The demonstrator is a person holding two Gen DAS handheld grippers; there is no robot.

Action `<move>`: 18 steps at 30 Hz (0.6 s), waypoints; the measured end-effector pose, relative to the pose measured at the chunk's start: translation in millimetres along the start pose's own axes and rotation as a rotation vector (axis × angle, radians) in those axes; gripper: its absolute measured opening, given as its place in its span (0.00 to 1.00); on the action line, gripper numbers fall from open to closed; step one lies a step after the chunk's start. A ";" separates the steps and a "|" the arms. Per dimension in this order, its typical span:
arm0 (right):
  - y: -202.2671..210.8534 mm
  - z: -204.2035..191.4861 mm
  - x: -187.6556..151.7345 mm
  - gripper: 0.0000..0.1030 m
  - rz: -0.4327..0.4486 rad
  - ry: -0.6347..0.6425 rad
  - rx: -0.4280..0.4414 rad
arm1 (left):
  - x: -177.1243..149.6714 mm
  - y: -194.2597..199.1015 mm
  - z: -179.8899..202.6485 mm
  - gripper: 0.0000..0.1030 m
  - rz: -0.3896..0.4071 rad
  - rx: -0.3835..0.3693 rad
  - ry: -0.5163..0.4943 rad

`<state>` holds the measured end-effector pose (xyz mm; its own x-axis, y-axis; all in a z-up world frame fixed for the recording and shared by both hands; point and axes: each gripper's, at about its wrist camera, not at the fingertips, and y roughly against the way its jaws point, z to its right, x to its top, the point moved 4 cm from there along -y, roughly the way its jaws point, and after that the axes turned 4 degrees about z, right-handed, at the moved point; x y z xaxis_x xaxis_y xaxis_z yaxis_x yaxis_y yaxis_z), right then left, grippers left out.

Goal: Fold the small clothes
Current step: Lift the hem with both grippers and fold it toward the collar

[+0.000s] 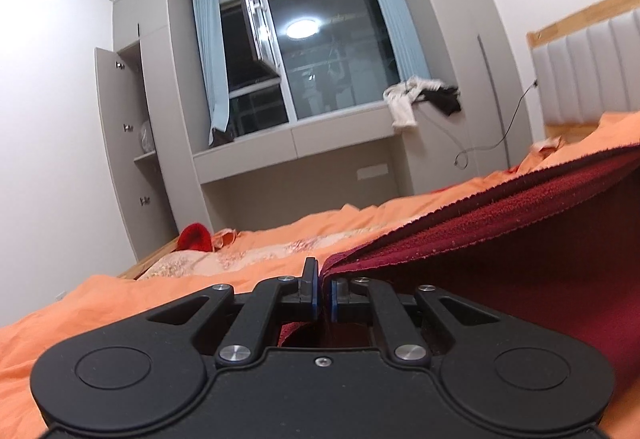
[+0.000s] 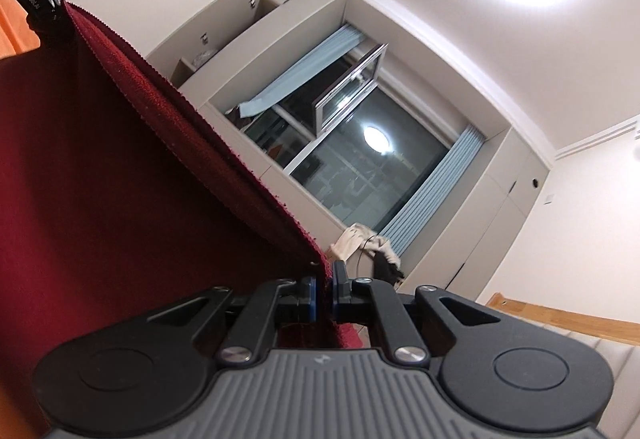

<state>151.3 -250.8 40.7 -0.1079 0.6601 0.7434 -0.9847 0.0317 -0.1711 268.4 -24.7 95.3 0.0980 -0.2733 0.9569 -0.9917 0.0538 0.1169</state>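
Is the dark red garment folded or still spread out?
Spread: the dark red garment hangs stretched between the shut left gripper and right gripper, each pinching an end of its ribbed edge.

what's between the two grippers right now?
The dark red garment, its hem pulled taut from the right gripper to the left gripper; right wrist view shows both ends. Each is clamped on it.

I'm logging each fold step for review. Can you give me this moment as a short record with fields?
setting: bedroom, bed with orange cover
garment: dark red cloth, lifted off the bed, its edge stretched between both tools
left tool: shut on one corner of the cloth
right tool: shut on another corner
background: window with one pane swung open, clothes on sill
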 end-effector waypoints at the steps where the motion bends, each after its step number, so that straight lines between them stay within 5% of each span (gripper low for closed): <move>1: -11.7 -3.0 -3.6 0.07 -0.012 0.001 0.010 | -0.3 -13.6 0.3 0.06 -0.010 0.004 -0.010; 10: -94.7 -34.0 -32.0 0.07 -0.102 0.041 0.079 | -20.9 -118.7 1.0 0.07 -0.133 0.006 0.003; 18: -126.0 -54.1 -51.0 0.07 -0.169 0.024 0.125 | -54.9 -165.5 5.7 0.07 -0.247 0.000 0.028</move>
<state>288.3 -247.9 -10.6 0.0622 0.6712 0.7387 -0.9980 0.0510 0.0377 426.7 -24.1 21.9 0.3393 -0.2519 0.9063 -0.9375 -0.0111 0.3479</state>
